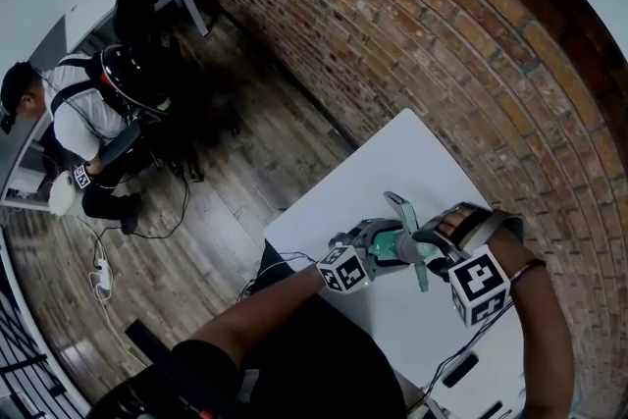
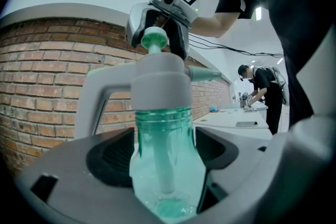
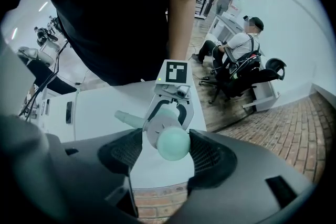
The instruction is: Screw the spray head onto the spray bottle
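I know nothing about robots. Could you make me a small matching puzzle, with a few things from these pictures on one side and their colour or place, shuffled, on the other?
Things:
1. spray bottle
2. spray head
3. table
4. wall

Descriptions:
A. red-brown brick
B. clear green, clamped in the jaws of the left gripper
C. plain white top
D. grey with a green knob, between the jaws of the right gripper

Pairs: 1-B, 2-D, 3-C, 4-A.

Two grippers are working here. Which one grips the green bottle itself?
The left gripper: its jaws clamp the translucent green bottle, whereas the right gripper holds the grey spray head.
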{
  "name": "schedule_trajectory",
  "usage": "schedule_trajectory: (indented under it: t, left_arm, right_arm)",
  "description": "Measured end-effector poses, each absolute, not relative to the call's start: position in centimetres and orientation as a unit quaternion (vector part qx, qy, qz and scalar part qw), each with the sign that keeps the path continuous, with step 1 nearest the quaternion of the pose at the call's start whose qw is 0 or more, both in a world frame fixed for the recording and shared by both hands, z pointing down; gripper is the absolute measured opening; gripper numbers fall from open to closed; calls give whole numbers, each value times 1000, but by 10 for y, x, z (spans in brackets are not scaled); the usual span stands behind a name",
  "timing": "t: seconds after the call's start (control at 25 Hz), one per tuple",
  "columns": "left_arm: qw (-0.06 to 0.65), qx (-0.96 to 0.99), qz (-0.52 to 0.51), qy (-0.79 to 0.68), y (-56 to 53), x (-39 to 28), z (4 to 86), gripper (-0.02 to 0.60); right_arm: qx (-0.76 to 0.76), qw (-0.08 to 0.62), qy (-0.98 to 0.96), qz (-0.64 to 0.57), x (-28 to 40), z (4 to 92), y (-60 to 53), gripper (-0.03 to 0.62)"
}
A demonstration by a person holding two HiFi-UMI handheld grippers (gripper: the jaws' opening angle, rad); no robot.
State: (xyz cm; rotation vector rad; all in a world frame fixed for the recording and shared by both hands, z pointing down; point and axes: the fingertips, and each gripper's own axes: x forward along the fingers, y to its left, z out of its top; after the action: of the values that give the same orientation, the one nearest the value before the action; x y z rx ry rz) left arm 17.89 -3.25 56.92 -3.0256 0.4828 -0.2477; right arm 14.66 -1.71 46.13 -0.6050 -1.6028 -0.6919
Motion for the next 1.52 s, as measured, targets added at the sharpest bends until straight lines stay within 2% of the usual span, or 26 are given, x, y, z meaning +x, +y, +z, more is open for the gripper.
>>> schedule_trajectory:
  t: [0.72, 1.52]
  left_arm:
    - [33, -984, -77, 158, -33, 180, 570, 350]
    - [32, -984, -75, 160, -32, 177, 570, 350]
  right_arm:
    - [-320, 620, -604, -386, 145, 489, -22, 282]
    - [-259, 627, -664, -314, 142, 489, -25, 273]
